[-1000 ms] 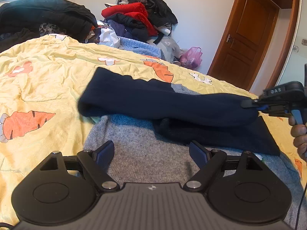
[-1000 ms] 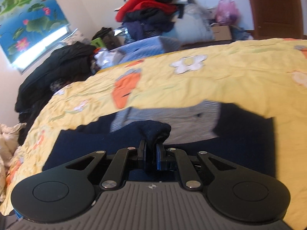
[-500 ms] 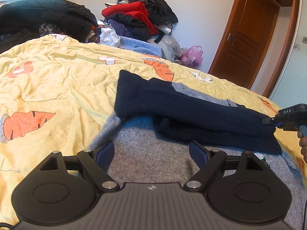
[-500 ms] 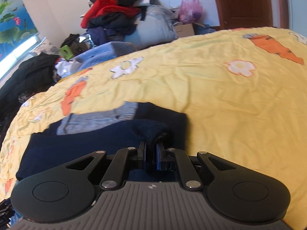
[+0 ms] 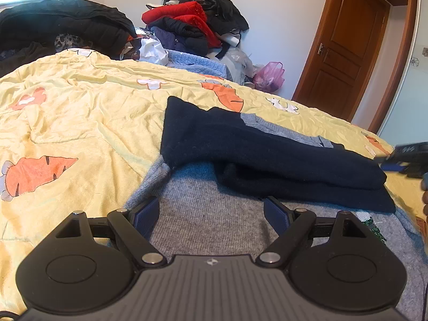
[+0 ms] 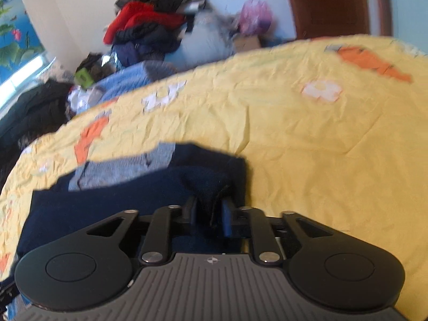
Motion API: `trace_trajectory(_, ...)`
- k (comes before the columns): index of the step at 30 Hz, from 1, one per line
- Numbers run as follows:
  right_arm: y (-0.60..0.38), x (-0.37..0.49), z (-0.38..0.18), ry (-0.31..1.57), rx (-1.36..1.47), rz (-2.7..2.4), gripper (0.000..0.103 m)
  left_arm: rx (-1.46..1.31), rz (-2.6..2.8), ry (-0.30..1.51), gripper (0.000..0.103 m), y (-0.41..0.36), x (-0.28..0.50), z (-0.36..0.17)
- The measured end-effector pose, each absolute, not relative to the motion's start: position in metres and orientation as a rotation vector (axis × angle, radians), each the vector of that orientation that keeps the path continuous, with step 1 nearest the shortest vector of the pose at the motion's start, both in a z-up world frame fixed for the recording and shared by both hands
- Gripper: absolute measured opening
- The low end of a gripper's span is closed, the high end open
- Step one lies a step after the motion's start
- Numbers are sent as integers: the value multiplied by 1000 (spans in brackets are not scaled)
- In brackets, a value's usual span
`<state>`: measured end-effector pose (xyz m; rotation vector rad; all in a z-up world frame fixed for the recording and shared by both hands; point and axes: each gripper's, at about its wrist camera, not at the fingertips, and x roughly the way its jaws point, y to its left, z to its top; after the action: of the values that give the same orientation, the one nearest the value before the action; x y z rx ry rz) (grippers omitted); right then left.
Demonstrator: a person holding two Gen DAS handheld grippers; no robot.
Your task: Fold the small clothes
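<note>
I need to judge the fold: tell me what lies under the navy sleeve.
The navy sleeve is folded across the grey sweater, whose body shows below it and a grey strip beyond. A second navy layer peeks out beneath. The rest underneath is covered.

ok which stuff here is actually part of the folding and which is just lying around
In the job:
grey and navy sweater
its navy sleeve
right gripper
left gripper

Lying about:
clothes pile
black coat
pink bag
door
</note>
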<state>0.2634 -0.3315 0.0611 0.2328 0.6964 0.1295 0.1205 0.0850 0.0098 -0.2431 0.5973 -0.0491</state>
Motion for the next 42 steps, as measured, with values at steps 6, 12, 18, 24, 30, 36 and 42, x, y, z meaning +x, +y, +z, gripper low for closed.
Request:
trace_trajectory(6, -284, 238, 67, 651, 74, 253, 43, -234, -43, 600, 86, 84, 121, 10)
trace_trajectory(12, -254, 234, 28, 658, -88, 228, 44, -205, -27, 610, 86, 80, 122, 9)
trace_trajectory(18, -263, 214, 42, 667, -16, 201, 46, -206, -25, 611, 86, 81, 122, 9)
trace_trajectory(24, -263, 160, 39, 669, 3, 265, 51, -205, -25, 611, 86, 80, 122, 9)
trace_trajectory(30, -261, 144, 21, 669, -47, 220, 75, -193, -20, 615, 86, 79, 123, 9)
trace_trajectory(36, -253, 128, 27, 700, -39, 212, 85, -6, -15, 622, 86, 52, 113, 16)
trace_trajectory(42, -250, 85, 22, 704, -86, 240, 93, 74, -149, 700, 86, 16, 68, 16)
